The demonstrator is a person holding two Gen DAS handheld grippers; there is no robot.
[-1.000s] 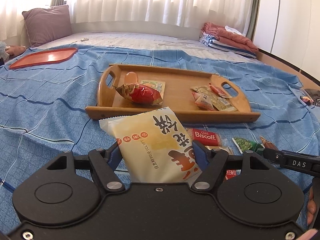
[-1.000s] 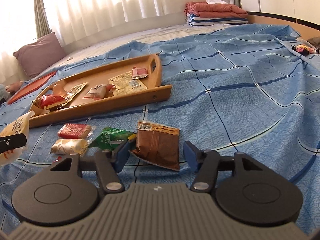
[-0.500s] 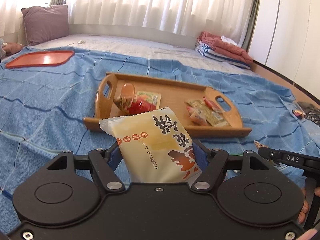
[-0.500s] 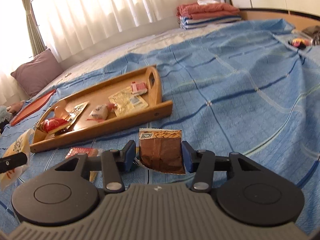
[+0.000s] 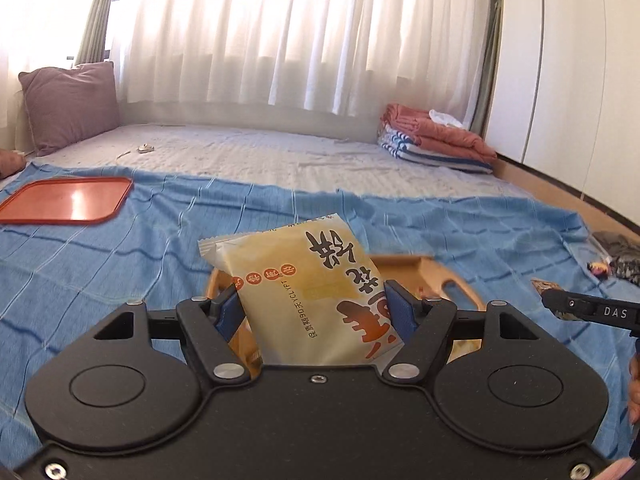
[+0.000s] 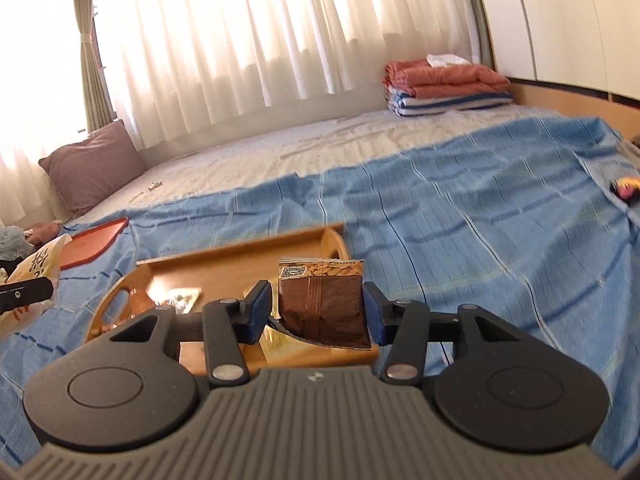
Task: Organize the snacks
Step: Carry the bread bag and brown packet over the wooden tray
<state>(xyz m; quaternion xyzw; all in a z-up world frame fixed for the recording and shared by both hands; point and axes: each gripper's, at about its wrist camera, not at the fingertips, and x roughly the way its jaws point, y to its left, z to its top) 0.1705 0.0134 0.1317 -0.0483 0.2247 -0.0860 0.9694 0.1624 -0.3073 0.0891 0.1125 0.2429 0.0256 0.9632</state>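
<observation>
- Snacks sit in both grippers; the left gripper (image 5: 310,304) has its fingers (image 5: 230,310) clamped on the sides of a pale yellow packet (image 5: 308,292), which stands tilted between them, its printed top edge leaning away to the left
- right gripper (image 6: 316,306) has its fingers (image 6: 258,310) closed in on a brown packet (image 6: 324,304); the right pad presses its edge, the left pad sits just beside it, and the packet hangs clear of the bed
- just beyond and below both pairs of fingers lies the wooden tray (image 6: 236,258), with a few small packets (image 6: 182,296) in it, left of the brown packet
- under the tray, a blue checked blanket (image 5: 100,264) covers the bed
- far left of the fingers, a red tray (image 5: 64,200) lies flat on the blanket
- further out: a mauve pillow (image 5: 70,104), folded bedding (image 6: 444,84), white curtains (image 5: 300,32)
</observation>
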